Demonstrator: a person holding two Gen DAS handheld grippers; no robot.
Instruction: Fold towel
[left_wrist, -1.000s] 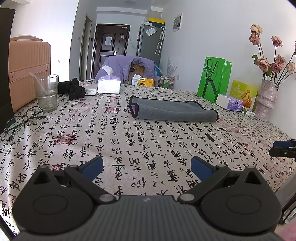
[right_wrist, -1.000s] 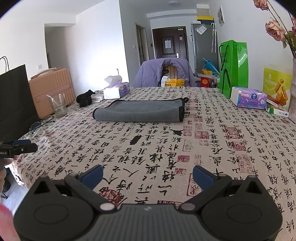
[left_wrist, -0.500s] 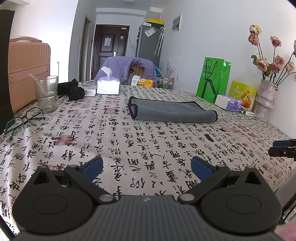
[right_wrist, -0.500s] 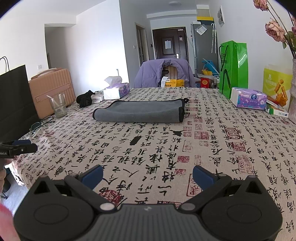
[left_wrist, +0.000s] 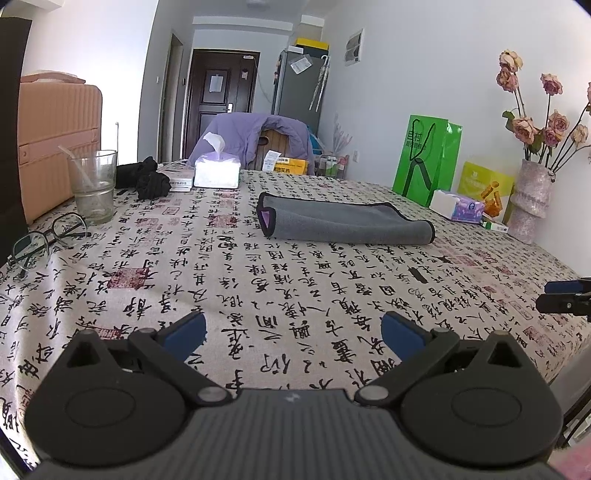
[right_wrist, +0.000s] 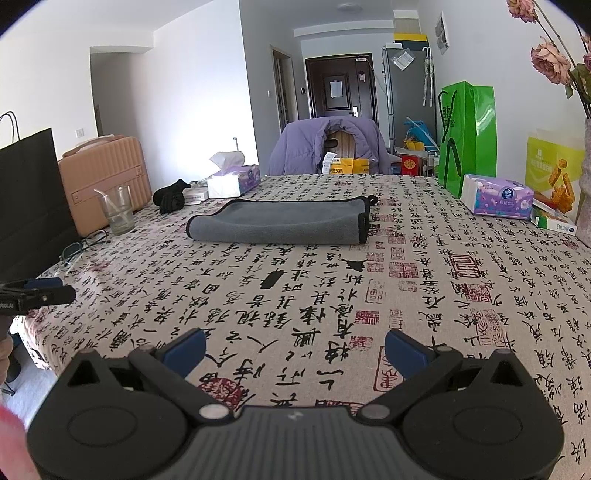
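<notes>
1. The towel (left_wrist: 345, 223) is lying on the worktop (left_wrist: 258, 295) towards the far side, well apart from both grippers. It looks to be folded at least once into a long grey strip: a doubled end showing purple lining is facing the left wrist view, and a rounded fold is running along its near edge.

2. The left gripper (left_wrist: 291, 328) is hovering low over the near part of the worktop with its jaws spread wide and nothing between them. The right gripper (right_wrist: 294, 343) is doing the same, jaws wide and empty.

3. The step in hand, as I judge it, is the reach to the towel for a further fold, probably end over end to shorten the strip.

4. To do it well, each gripper should be approaching one corner of the same short end, coming in low and flat so that the lower finger is sliding under every layer, not just the top one.

5. The patterned tablecloth is soft too, so the jaws should be closing on towel alone; pinching the cloth beneath would be dragging it along.

6. The drinking glass (left_wrist: 92, 186) and the spectacles (left_wrist: 44, 238) are sitting to the left, and the tissue pack (right_wrist: 496, 199) to the right; the lift should be staying clear of them.
</notes>
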